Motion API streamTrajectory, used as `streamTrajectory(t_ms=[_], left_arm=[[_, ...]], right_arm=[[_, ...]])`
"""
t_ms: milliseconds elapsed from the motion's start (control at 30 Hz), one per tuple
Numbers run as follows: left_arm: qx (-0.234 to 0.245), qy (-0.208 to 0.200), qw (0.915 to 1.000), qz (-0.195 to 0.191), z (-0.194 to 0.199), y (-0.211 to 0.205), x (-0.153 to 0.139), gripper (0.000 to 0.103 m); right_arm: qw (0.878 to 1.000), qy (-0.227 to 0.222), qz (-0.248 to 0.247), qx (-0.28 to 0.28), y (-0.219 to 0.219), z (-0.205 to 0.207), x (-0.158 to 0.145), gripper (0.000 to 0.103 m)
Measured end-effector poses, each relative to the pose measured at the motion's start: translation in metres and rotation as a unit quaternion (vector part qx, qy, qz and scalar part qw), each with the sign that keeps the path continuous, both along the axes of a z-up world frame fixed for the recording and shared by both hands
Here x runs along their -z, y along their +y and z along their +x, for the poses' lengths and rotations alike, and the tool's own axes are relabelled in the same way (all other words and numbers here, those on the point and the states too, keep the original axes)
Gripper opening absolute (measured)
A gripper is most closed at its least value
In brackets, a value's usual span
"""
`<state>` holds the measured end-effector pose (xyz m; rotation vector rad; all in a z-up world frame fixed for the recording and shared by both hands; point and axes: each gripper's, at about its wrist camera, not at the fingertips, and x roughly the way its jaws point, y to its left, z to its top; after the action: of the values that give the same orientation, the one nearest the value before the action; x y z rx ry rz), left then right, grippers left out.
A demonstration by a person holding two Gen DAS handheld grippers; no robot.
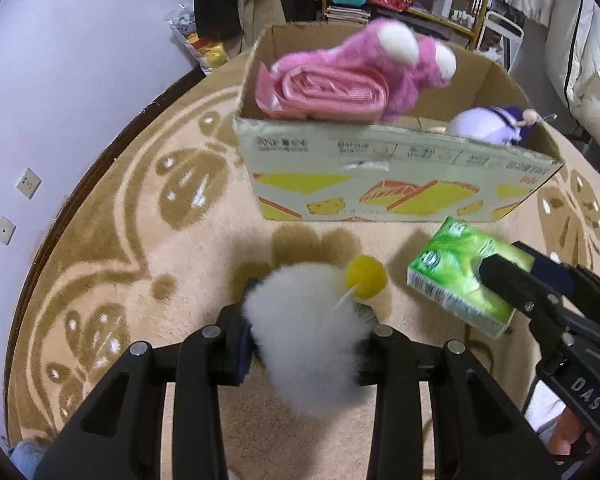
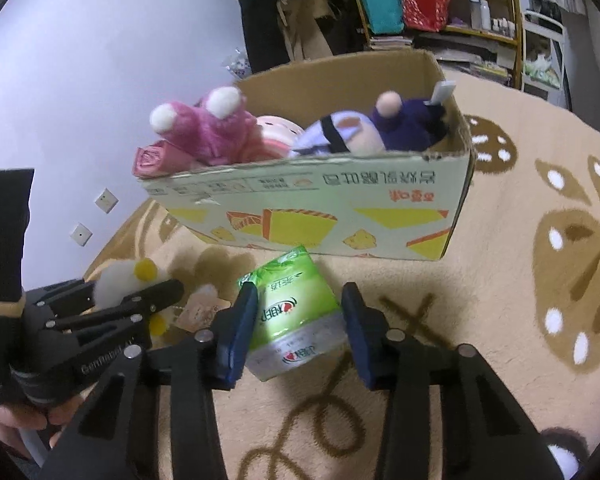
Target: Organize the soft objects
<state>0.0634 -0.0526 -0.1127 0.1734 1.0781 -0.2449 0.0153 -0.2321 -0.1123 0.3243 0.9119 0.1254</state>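
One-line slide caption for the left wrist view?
Left tool clamps a white fluffy toy before the cardboard box.

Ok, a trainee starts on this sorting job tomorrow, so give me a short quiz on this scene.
1. True or false: the box is empty.
2. What does the left tool hold? A) white toy B) pink roll C) purple doll
3. Fill in: the green tissue pack sits between the fingers of the ___ tool.

Key: 1 false, plush toys are inside; 2 A; 3 right tool.
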Motion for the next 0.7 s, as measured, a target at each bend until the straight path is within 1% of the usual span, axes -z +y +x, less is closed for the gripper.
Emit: streamTrajectory(t_ms=[67,100,200,333,533,633,700], left_arm=[[-0.004,-0.017,0.9998,-0.003,-0.001,0.004,-0.01,0.034],[-0.005,-0.023,0.9997,-0.004,-0.002,0.006,-0.014,0.034],[-0.008,-0.05,0.9987,-0.005,-0.007,0.007,-0.03,0.034],[-0.025,-0.086,0.996,-0.004,-0.006,0.016,-0.049,0.033],[-0.039,-0.122,0.9913,-0.027,-0.005,0.03,-0.076,0.033],[-0.039,-0.139,0.989,-0.034,-0.002,0.031,-0.087,0.033],[-0.035,-0.147,0.988,-0.031,0.0,0.029,-0.091,0.033]], right_arm=[[1.0,-0.002,-0.005,-0.005,0.003,-0.001,-0.003,0.037],[1.0,-0.002,-0.007,-0.006,0.009,0.001,-0.001,0.036],[1.0,-0.009,-0.004,0.002,0.007,-0.003,-0.008,0.036],[0.999,-0.039,0.007,0.001,0.009,-0.008,-0.024,0.035],[0.997,-0.074,0.007,-0.012,0.014,-0.012,-0.046,0.033],[0.996,-0.094,0.013,-0.001,0.01,-0.013,-0.058,0.032],[0.994,-0.108,0.02,0.007,0.004,-0.015,-0.066,0.032]])
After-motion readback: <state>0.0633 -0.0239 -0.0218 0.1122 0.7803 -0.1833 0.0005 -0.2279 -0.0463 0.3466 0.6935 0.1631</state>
